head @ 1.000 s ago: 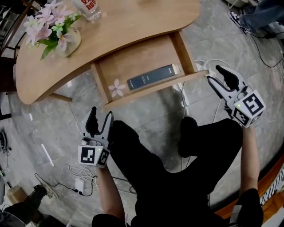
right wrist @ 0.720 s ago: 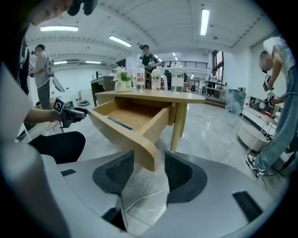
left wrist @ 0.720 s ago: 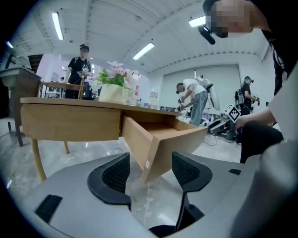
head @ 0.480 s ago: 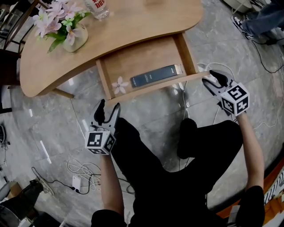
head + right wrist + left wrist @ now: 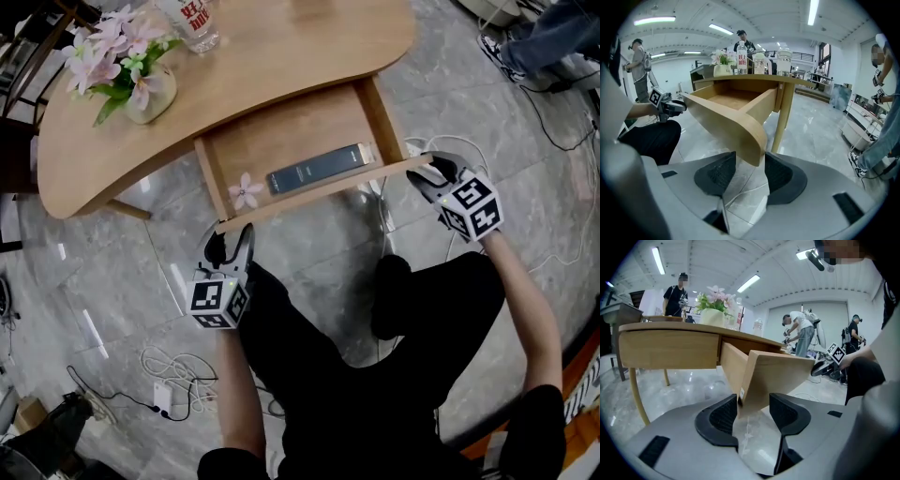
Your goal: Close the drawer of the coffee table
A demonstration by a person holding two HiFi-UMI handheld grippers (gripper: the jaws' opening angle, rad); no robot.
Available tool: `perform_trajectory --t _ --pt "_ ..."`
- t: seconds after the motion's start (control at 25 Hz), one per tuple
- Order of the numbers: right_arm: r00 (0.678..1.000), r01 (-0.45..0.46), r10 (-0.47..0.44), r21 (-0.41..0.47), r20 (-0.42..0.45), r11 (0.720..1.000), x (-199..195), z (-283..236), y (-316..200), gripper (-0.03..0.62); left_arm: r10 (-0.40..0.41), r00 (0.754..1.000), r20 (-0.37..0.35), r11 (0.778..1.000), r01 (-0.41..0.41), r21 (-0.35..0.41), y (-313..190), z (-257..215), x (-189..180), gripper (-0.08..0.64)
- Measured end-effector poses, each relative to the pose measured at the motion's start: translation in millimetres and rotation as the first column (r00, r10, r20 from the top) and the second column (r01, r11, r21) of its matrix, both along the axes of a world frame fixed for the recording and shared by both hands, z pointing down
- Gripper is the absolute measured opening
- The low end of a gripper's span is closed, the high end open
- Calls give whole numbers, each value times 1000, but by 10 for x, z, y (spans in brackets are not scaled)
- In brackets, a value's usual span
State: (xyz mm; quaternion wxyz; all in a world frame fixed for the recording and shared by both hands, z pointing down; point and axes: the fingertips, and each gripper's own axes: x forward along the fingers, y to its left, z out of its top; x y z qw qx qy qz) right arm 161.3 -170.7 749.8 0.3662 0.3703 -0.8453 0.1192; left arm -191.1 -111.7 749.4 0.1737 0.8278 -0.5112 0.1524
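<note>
The drawer [image 5: 281,141] stands pulled well out from under the tabletop [image 5: 253,66] toward the person, with a dark book [image 5: 314,169] and a small flower [image 5: 247,190] lying inside it. Its front board [image 5: 319,194] runs crosswise in front of the person, and a claw sits at each end. The left claw [image 5: 228,242] is at the drawer's left front corner. Its jaws are apart, have just been closing a little, and straddle that corner without visibly pinching it. The right claw [image 5: 433,169] is at the drawer's right front corner, jaws likewise spread with the rounded board end between them, not clamped. Both are equally close, so neither hand has the advantage. The drawer's travel runs straight away from the claws, under the tabletop. An even shove from both ends along that line should stop it skewing.
</note>
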Motion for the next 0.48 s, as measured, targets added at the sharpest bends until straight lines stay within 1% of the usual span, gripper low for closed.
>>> perform_trajectory --t 0.12,0.2,0.24,0.48 --pt "1000 -8 8 2 -16 1000 2 17 -24 170 -14 1000 8 1000 14 -1 8 20 5 211" --pt "1000 -17 17 2 -24 1000 16 22 -45 148 -28 1000 9 1000 29 -3 -1 28 -11 186" --pt "999 -18 18 2 -28 1000 20 24 -55 148 -33 999 9 999 33 -5 -7 31 -18 178" --pt "999 -22 21 -16 -50 1000 41 31 -48 147 -54 999 1 999 54 2 -4 42 -18 175"
